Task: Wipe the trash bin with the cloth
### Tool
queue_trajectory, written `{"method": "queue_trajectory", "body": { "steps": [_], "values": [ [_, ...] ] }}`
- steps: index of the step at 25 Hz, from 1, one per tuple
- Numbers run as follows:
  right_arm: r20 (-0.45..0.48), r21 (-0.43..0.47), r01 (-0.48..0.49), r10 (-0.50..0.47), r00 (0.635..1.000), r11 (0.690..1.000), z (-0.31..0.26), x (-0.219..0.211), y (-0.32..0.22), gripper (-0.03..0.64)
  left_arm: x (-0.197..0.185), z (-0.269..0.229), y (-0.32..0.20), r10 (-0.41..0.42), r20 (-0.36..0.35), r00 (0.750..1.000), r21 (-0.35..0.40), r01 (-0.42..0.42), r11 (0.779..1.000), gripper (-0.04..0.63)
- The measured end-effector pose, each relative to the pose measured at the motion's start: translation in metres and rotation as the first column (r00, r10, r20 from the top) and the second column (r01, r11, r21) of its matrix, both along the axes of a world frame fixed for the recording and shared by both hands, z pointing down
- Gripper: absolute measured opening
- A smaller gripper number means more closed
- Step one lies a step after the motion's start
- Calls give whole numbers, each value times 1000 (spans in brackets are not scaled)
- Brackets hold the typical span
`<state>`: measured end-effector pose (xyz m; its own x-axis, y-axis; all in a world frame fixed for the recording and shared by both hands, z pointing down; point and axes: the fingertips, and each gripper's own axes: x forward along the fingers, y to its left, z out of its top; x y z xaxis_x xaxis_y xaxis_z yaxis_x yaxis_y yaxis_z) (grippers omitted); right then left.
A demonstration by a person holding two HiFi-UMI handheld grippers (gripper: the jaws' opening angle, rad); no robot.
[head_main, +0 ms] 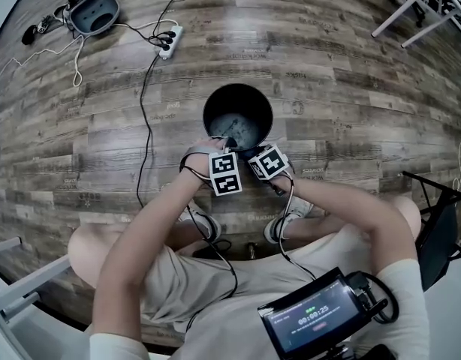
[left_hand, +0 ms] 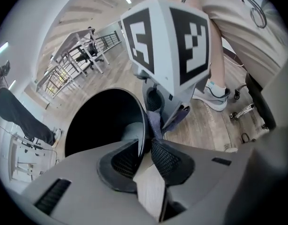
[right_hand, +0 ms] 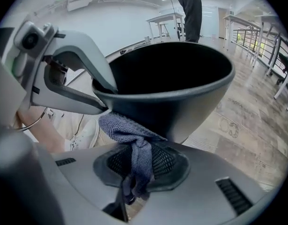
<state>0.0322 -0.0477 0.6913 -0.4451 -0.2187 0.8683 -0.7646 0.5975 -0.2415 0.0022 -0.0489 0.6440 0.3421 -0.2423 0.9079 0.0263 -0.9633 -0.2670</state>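
My left gripper (left_hand: 147, 146) is clamped down on the near rim of the black trash bin (right_hand: 191, 102), which stands on the wood floor (head_main: 343, 66) right in front of me. My right gripper (right_hand: 137, 165) is pinched tight on the blue-grey cloth (right_hand: 127, 129), bunched against the bin's outer wall just below the rim.

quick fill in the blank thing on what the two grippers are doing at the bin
1. The right hand-held gripper is shut on a blue-grey ____.
2. The left hand-held gripper clamps the black trash bin by its ____.
3. The bin stands on a ____ floor.

Missing words: cloth; rim; wooden
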Motion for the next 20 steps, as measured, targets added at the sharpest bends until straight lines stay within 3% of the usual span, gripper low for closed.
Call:
{"method": "queue_trajectory", "body": {
  "steps": [20],
  "values": [
    [-107,-21,-9,7,994,1000,118,-8,4,80,-3,1,0,27,-11,1000,16,-27,1000,92]
  ]
}}
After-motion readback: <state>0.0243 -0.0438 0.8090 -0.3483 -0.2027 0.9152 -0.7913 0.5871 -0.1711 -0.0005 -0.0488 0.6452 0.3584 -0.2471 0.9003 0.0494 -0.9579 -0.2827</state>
